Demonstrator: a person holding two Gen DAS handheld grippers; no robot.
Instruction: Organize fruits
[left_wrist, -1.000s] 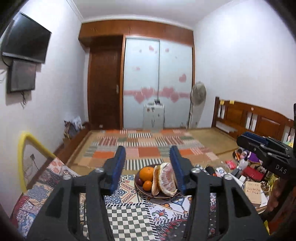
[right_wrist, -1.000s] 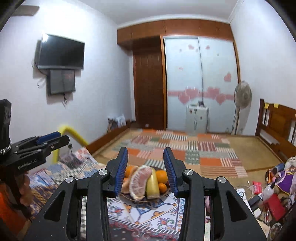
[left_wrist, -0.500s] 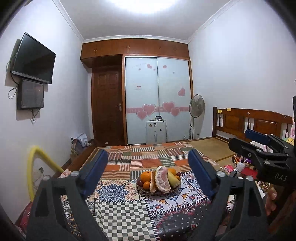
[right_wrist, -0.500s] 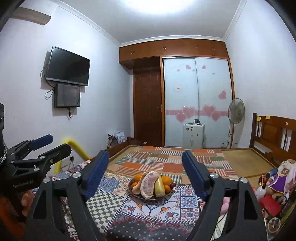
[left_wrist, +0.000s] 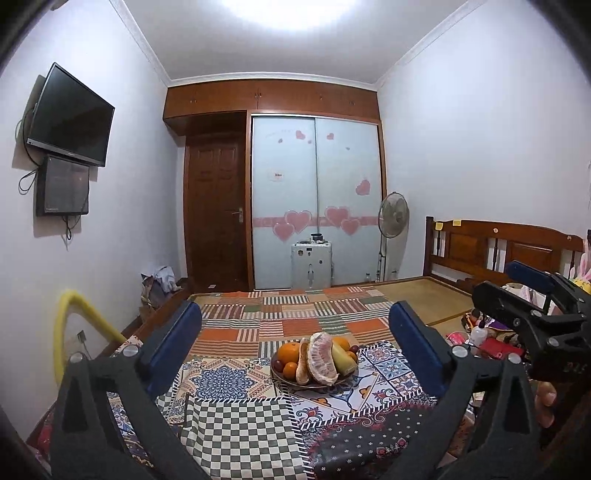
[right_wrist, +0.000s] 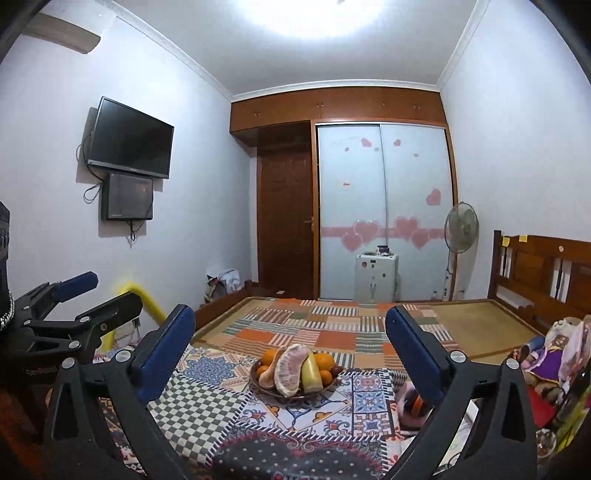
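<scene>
Fruit piled in the bowl (left_wrist: 291, 382) at lower centre on the bench, both grippers' jaws wide apart and empty; peeled pomelo (left_wrist: 323, 360) looks soft, tearable — oranges (left_wrist: 289, 352) seem firmer, rounder grips.

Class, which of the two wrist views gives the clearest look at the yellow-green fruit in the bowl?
The right wrist view: the yellow-green fruit faces the camera, unblocked. In the left wrist view the peeled pomelo hides part of it.

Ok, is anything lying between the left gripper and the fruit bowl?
No. In the left wrist view, only bare patterned tablecloth lies between the open left gripper and the fruit bowl. The right wrist view shows that stretch clear too.
</scene>
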